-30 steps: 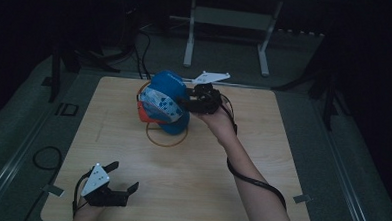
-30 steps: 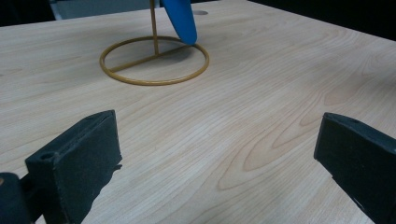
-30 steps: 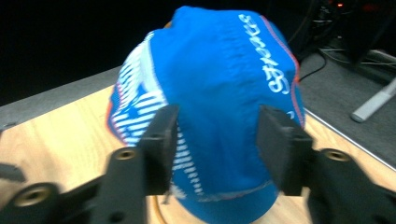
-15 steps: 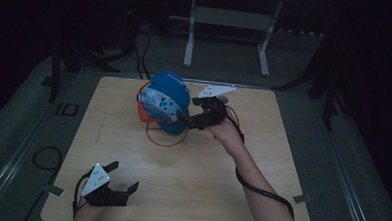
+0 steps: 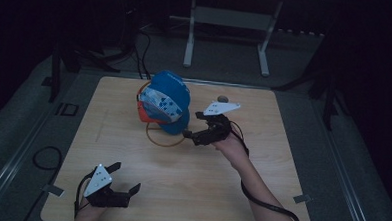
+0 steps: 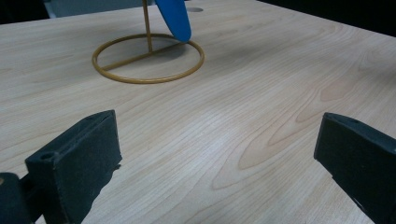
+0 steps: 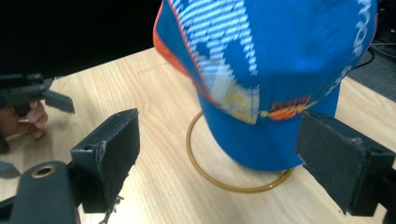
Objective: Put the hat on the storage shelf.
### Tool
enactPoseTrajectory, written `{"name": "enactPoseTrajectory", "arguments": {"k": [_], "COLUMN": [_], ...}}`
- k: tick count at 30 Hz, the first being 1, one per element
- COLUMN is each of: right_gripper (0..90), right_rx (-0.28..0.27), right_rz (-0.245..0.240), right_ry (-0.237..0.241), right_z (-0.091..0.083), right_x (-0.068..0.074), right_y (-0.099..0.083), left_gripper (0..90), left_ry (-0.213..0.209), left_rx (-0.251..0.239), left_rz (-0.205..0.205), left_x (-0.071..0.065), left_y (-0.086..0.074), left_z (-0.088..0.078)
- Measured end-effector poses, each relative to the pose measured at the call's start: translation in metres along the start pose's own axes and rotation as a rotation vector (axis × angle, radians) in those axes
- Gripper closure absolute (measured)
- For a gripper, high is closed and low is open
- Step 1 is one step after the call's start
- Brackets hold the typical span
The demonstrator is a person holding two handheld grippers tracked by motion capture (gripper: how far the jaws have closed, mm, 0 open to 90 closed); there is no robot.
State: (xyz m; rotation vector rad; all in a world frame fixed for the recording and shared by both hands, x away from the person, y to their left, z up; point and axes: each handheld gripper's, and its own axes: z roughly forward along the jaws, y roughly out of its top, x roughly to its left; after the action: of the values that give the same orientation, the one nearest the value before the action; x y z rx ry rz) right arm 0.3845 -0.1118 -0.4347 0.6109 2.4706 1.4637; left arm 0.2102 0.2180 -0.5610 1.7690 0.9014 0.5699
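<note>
A blue cap [image 5: 165, 101] with white and orange print hangs on a thin brass wire stand whose ring base [image 5: 163, 139] lies on the wooden table [image 5: 205, 191]. My right gripper [image 5: 191, 124] hovers just right of the cap's lower edge and points at it. Its jaws have just been opening and now stand wide, with nothing between them. In the right gripper view the cap [image 7: 280, 70] and ring [image 7: 233, 184] sit just beyond my right gripper [image 7: 224, 149]. My left gripper [image 5: 127, 176] rests open at the near left, the ring [image 6: 148, 58] far ahead of it.
A small dark round spot [image 5: 223, 98] marks the table's far side behind the right gripper. Beyond the far edge stands a grey metal frame [image 5: 228, 17]. Cables [image 5: 42, 156] lie on the floor at the left. Bare wood stretches between the two grippers.
The right gripper let go of the cap, dropped lower and drew back toward the near side, with its jaws wider apart. The cap stays on the stand. The left gripper has not moved.
</note>
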Motion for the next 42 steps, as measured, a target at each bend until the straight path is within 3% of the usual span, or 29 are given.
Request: {"name": "enactPoseTrajectory", "arguments": {"k": [9,18,42], "right_gripper": [13.7,13.6,14.1], "right_rx": [-0.014,0.034,0.098], "right_rz": [0.015,0.03,0.028], "right_ry": [0.005,0.02,0.041], "right_z": [-0.003,0.001,-0.001], "right_x": [0.007,0.014,0.02], "right_y": [-0.029,-0.061,-0.121], "left_gripper": [0.8,0.8,0.7], "left_ry": [0.0,-0.002,0.011], "left_rx": [0.001,0.006,0.0], "left_rz": [-0.001,0.0,0.005], "left_x": [0.0,0.0,-0.001], "left_y": [-0.001,-0.001,-0.001], "left_z": [0.0,0.001,0.001]}}
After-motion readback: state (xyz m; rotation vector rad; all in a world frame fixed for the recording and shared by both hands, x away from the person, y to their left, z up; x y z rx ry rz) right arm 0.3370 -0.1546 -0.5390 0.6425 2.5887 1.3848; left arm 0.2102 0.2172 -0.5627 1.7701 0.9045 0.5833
